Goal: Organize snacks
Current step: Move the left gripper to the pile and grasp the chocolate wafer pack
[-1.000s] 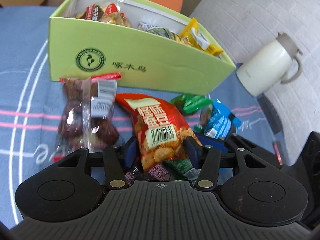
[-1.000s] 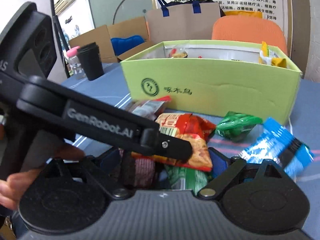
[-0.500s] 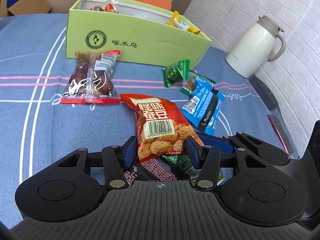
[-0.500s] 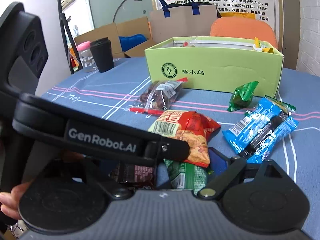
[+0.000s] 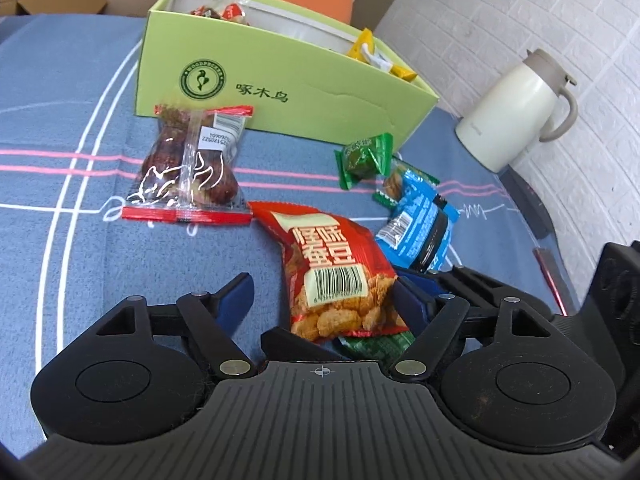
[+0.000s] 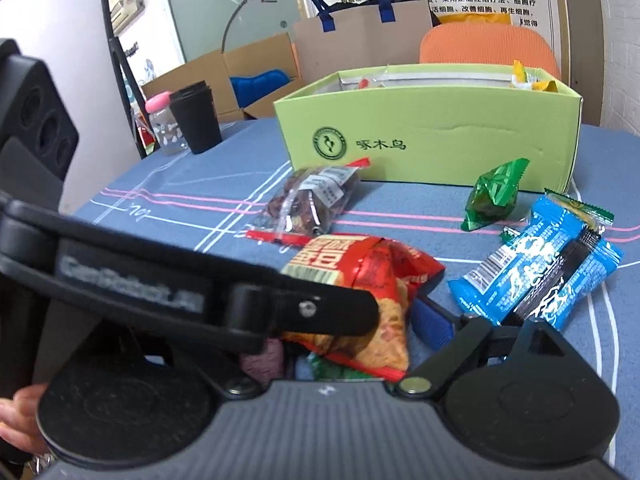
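A blue desk [image 5: 60, 240] carries a green box [image 5: 280, 92] already holding a few snack packets; the sorting looks partly done. Five packs remain outside it: a date bag [image 5: 188, 168], a red bean bag [image 5: 340, 276], a blue pack [image 5: 420, 220], a small green pack [image 5: 364, 158] and another green one under the red bag. The left tool [image 5: 324, 296] is opening around the red bag, its left pad clear of it. The right tool [image 6: 400, 320] stands apart, gripping nothing.

Green packet [image 5: 370, 347] mostly hidden underneath

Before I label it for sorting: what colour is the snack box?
Light green, with a dark green round logo: snack box, clearest in the left wrist view.
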Motion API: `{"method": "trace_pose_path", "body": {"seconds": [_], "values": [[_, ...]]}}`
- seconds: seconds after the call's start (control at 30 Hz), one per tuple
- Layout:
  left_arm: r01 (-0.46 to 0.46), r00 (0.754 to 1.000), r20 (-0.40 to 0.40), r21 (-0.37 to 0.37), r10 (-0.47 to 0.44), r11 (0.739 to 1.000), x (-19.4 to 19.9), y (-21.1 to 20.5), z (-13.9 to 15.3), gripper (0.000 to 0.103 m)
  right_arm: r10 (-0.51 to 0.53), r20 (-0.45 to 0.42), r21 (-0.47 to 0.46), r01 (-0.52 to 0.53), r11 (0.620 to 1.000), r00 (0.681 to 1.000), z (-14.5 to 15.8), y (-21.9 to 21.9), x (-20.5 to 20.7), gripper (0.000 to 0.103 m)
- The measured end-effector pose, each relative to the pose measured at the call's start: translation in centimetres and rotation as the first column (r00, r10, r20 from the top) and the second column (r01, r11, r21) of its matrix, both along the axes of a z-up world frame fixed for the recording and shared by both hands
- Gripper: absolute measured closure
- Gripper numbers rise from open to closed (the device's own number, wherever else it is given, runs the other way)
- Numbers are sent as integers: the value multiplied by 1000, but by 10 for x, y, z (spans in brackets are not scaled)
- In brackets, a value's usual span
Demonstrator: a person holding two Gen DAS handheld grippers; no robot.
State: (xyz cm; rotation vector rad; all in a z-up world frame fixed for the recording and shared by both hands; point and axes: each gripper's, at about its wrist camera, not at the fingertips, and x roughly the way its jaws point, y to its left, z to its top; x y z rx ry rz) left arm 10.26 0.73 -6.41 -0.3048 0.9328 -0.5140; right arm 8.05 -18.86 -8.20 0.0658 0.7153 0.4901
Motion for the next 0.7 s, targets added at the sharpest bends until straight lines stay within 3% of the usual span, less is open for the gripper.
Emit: {"method": "trace_pose_path", "body": {"seconds": [0.17, 0.37, 0.57, 0.7], "values": [[-1, 1000, -18, -30, 1, 1000, 9, 3, 1, 42, -16, -7, -12, 16, 1000, 1000, 3, -2, 0, 11], [-43, 999, 1, -90, 43, 995, -5, 43, 13, 40, -99, 89, -41, 103, 994, 991, 31, -28, -57, 11], [-119, 992, -72, -166, 108, 979, -37, 79, 5, 42, 49, 68, 46, -52, 998, 997, 37, 2, -88, 11], [-161, 985, -94, -182, 145, 970, -51, 95, 2, 42, 90, 66, -49, -87, 995, 994, 24, 36, -78, 11]]}}
